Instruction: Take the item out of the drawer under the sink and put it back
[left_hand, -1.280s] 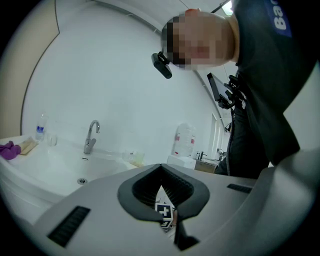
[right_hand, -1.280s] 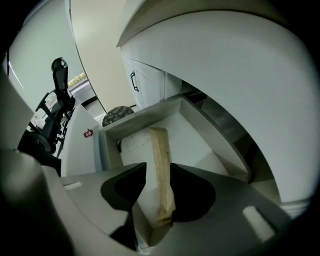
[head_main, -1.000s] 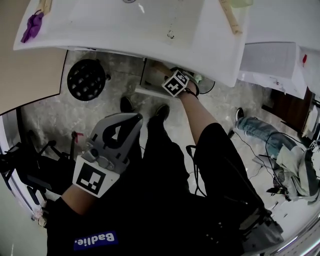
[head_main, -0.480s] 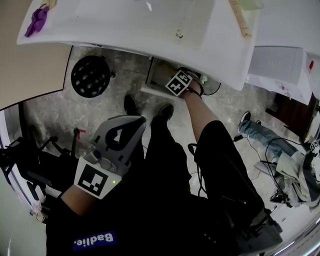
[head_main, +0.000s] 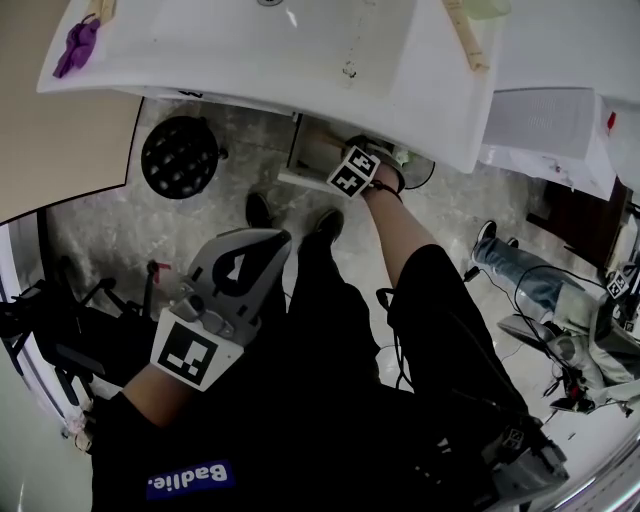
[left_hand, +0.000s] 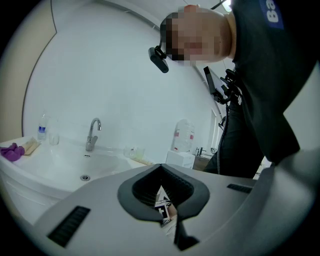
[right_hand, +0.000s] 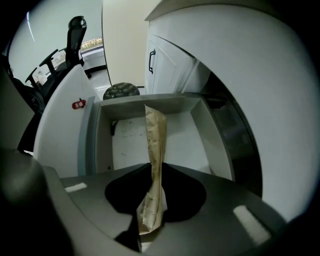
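Right claw (right_hand: 149, 230): pointed steeply down under the near rim of the sink, marker cube (head_main: 350, 172) showing just beside that rim; jaws just been closing, now pinched on the near end of a paper bag, the paper crumpled where the tips squeeze it.
Paper bag (right_hand: 155, 145): brown, narrow and creased; held by one end in the right claw, stretching from the jaws down into the open drawer, far end close to the drawer's far wall; contact with the drawer bottom not clear.
Drawer (right_hand: 95, 140): white, pulled open under the sink, bottom bare but for a few dark marks.
Left claw (head_main: 262, 240): held low and near, over the left thigh, well apart from the drawer; jaws together at the tips, nothing between them.
Sink (head_main: 200, 80): white, at the far side, tap (left_hand: 92, 132) at its back.
Purple thing (head_main: 75, 45): on the far left corner of the sink top.
Cabinet door (right_hand: 165, 65): white with a dark handle, just beyond the drawer.
Round black thing (head_main: 180, 155): on the floor, left of the drawer.
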